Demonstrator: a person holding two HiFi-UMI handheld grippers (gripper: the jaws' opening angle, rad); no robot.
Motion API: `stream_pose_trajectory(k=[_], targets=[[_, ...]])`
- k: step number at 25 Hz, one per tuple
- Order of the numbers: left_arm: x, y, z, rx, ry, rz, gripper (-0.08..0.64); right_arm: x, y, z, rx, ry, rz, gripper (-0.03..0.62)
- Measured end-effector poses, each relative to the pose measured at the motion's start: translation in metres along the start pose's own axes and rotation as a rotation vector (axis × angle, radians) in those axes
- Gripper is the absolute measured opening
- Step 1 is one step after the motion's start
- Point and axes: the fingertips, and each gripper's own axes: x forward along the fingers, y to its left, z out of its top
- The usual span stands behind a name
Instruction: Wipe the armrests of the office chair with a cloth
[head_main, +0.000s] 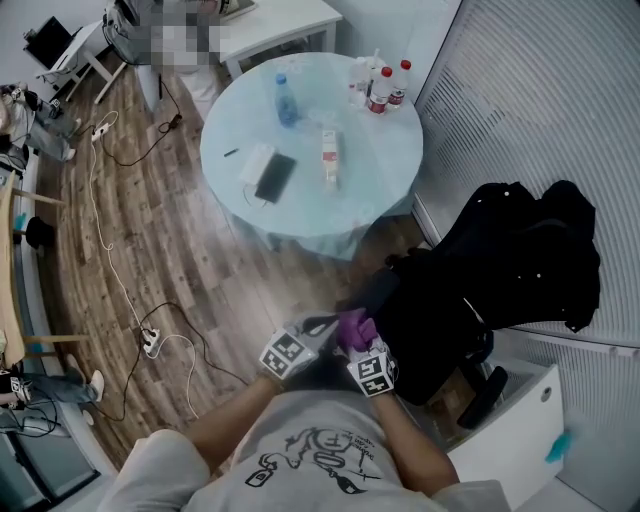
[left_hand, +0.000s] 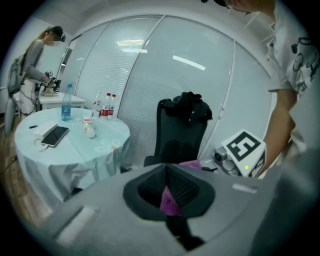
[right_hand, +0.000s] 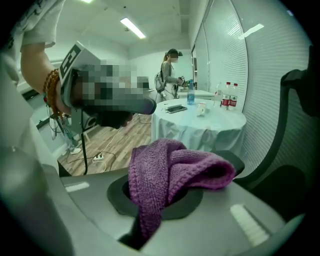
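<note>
Beside the office chair (head_main: 500, 270), a purple cloth (right_hand: 172, 167) is gripped.
Left gripper (left_hand: 167, 189) and right gripper (right_hand: 154, 197) are seen side by side, both clamped on it.

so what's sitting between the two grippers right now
The purple cloth. The left gripper pinches a small bit of it and the right gripper is shut on the bulk. The head view shows it spanning both.
</note>
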Motion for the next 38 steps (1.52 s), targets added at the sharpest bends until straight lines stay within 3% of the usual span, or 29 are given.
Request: stream_pose_trajectory(k=[3, 16, 21, 27, 38], targets=[[0.009, 0.003, -0.008, 0.003, 0.027, -0.002, 0.000, 0.018, 0.004, -0.023, -0.030, 0.069, 0.031, 0.031], [0.015, -0.001, -0.026, -0.003, 0.074, -0.023, 0.000, 0.022, -0.009, -0.026, -0.001, 0.051, 0.055, 0.031], [0.008, 0.002, -0.031, -0.004, 0.087, -0.012, 0.000, 0.024, -0.043, -0.023, 0.012, 0.059, 0.033, 0.031], [0.006, 0.005, -0.038, -0.021, 0.099, 0.001, 0.000, 0.033, -0.078, -0.019, 0.018, 0.043, 0.064, 0.031], [0.007, 0.001, -0.036, -0.027, 0.099, 0.010, 0.000, 0.037, -0.171, -0.009, 0.027, 0.117, -0.019, 0.031]])
